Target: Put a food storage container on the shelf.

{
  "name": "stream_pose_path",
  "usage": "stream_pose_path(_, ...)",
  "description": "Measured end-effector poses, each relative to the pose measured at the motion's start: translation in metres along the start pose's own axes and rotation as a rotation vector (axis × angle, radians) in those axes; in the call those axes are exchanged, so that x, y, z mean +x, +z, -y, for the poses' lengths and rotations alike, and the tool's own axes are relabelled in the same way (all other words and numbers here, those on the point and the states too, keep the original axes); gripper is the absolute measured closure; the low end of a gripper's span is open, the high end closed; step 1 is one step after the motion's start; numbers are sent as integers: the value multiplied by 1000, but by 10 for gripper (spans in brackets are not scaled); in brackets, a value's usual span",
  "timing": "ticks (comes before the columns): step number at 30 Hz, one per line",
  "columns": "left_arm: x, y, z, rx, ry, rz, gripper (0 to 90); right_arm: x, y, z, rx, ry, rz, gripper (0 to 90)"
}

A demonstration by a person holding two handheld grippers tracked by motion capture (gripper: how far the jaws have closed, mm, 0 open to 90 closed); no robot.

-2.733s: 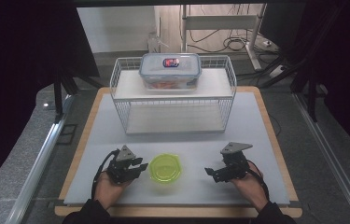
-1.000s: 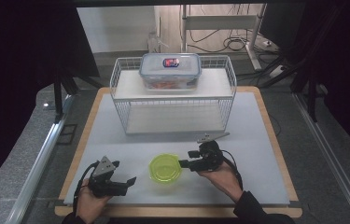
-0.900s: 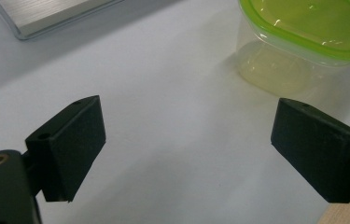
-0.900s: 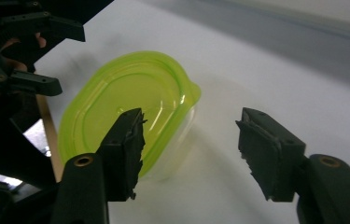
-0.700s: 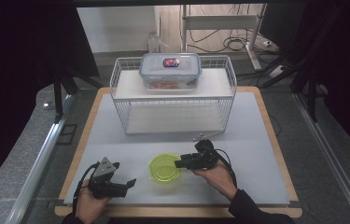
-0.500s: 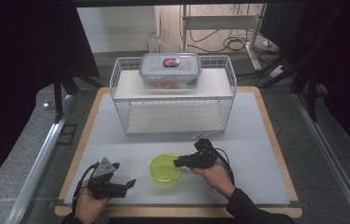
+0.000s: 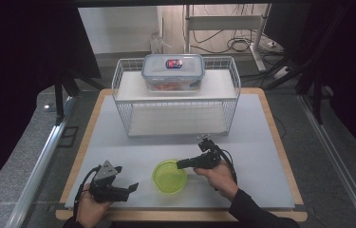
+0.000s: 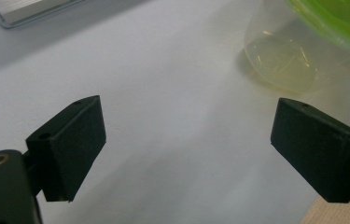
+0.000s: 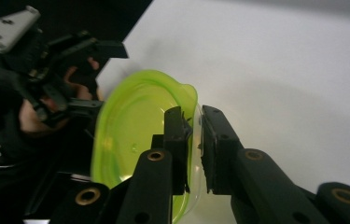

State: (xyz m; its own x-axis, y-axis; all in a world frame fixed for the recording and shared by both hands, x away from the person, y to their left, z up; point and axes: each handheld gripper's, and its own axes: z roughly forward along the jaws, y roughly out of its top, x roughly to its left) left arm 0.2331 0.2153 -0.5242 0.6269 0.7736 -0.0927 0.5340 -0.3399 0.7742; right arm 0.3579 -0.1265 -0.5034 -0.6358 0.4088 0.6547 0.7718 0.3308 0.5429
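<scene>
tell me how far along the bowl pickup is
Done: the right gripper has just been closing and now pinches the green bowl by its rim. In hand: that grip, the bowl on the table. Left: lifting it; the left gripper waits open beside it.

We look along our left gripper (image 8: 189,140), whose two black jaws stand wide apart with nothing between them. One jaw rises at the lower left, the other at the lower right, each a blunt dark block with small holes in its face. Between them lies the bare white table surface (image 8: 163,93). At the upper right sits the green bowl (image 8: 298,42), its bright green rim cut off by the frame and its clear, yellowish base resting on the surface, well beyond the jaws. At the upper left corner a pale metal edge (image 8: 28,11) shows. A strip of wooden border (image 8: 331,214) peeks in at the lower right.
</scene>
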Motion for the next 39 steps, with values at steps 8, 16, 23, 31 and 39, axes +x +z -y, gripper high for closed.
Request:
stream_pose_path(8, 0, 0, 0, -9, -9, 6, 101, 5, -10, -4, -25, -27, 17, 828)
stream_pose_path(16, 1, 0, 0, -11, -14, 9, 100, 5, -21, -6, -67, -15, 12, 841)
stream_pose_path(23, 1, 0, 0, -11, -16, 9, 101, 2, -23, -7, -82, -3, 10, 841)
stream_pose_path(31, 1, 1, 0, -11, -17, 8, 100, 5, -33, -12, -118, -1, -8, 841)
stream_pose_path(39, 1, 1, 0, -9, -18, 8, 100, 7, -46, -16, -159, 9, -19, 842)
